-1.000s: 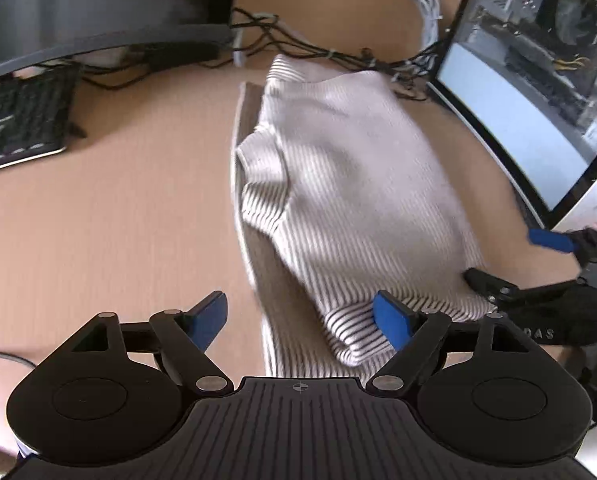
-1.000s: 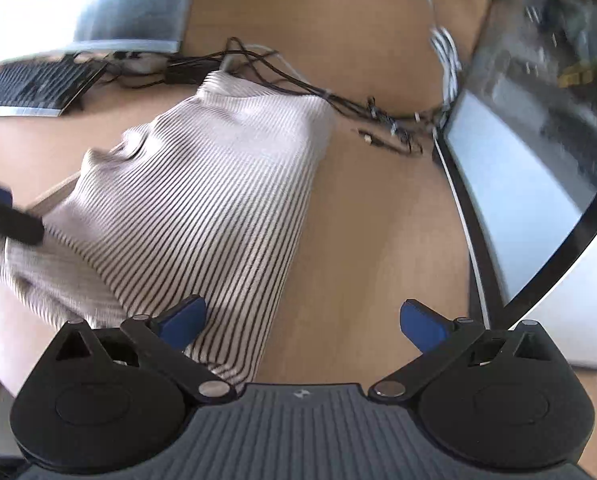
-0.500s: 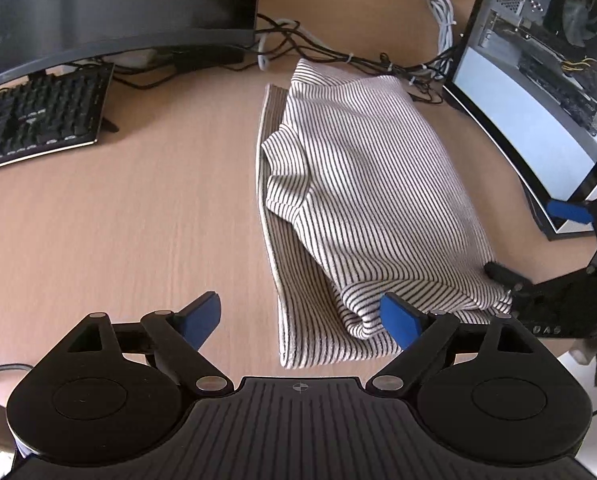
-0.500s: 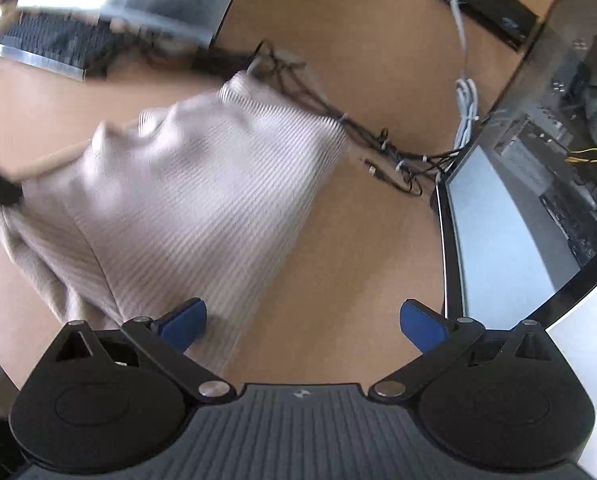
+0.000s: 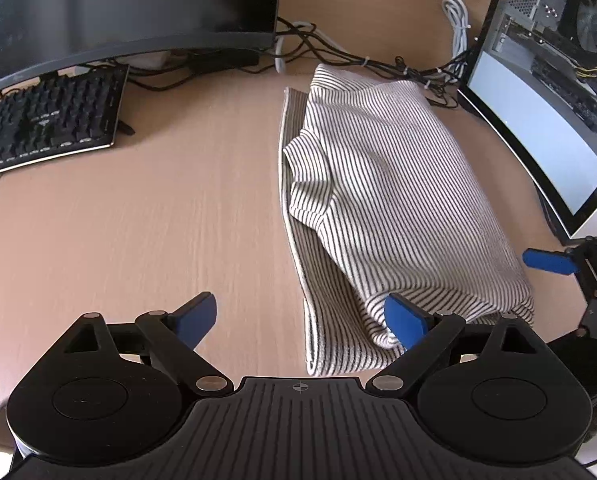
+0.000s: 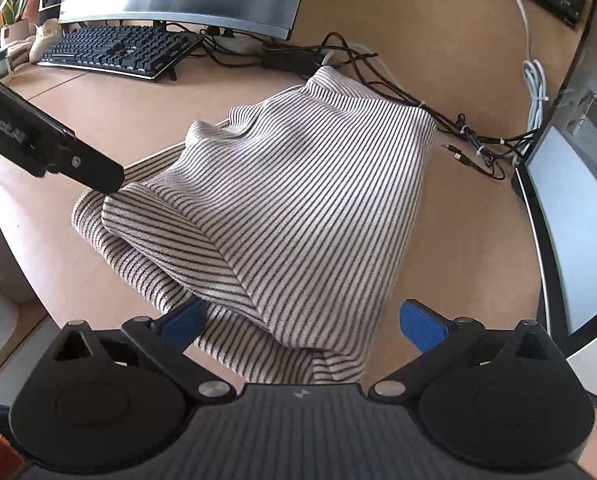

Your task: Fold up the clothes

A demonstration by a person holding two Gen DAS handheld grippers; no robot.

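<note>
Striped garment (image 5: 390, 200), folded, on desk (image 5: 138, 220). L gripper (image 5: 300, 320), R gripper (image 6: 302, 326): both wide apart, holding nothing. Plant (image 6: 2, 4): R view only.

Very little lettering can be read. In the right wrist view, the black arm of the left gripper (image 6: 50, 148) carries a line of pale printed letters along its side, but they are too blurred to make out. The keyboard (image 5: 46, 120) shows a small pale mark among its keys in the left wrist view, and its key legends are too small to read. The screen (image 5: 538, 136) at the right shows a picture of computer parts with no legible words.
</note>
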